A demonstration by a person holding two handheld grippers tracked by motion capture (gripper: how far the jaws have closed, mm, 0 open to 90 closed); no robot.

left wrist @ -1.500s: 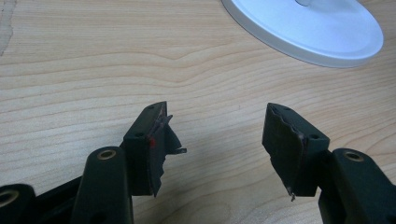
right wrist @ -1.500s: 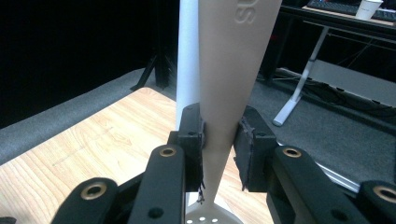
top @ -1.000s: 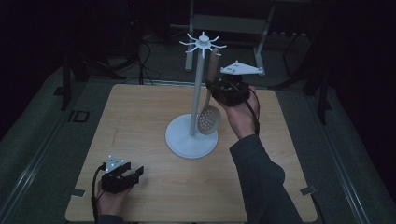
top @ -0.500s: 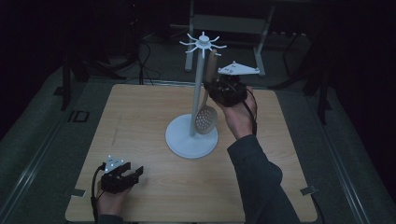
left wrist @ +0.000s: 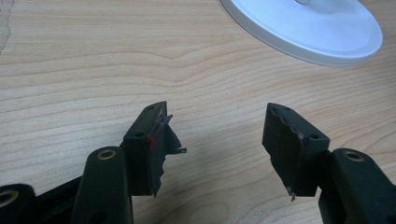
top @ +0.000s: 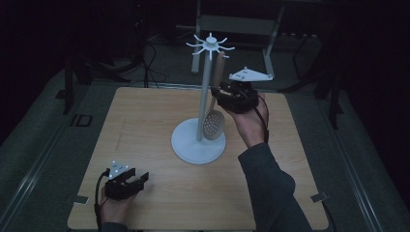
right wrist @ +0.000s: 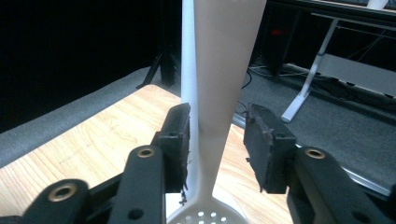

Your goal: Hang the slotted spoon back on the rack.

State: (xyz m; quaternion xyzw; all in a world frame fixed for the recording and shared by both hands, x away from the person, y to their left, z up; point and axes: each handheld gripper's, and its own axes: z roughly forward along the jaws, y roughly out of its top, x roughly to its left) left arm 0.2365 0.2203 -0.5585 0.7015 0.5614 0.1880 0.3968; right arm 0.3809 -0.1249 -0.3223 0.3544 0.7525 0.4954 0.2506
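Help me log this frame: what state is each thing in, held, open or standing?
Stand: upright on the table.
Slotted spoon: vertical beside the stand's pole, head down; whether hooked, cannot tell.
Right gripper: open, jaws either side of the spoon's handle.
Left gripper: open, empty, by the table's near edge.
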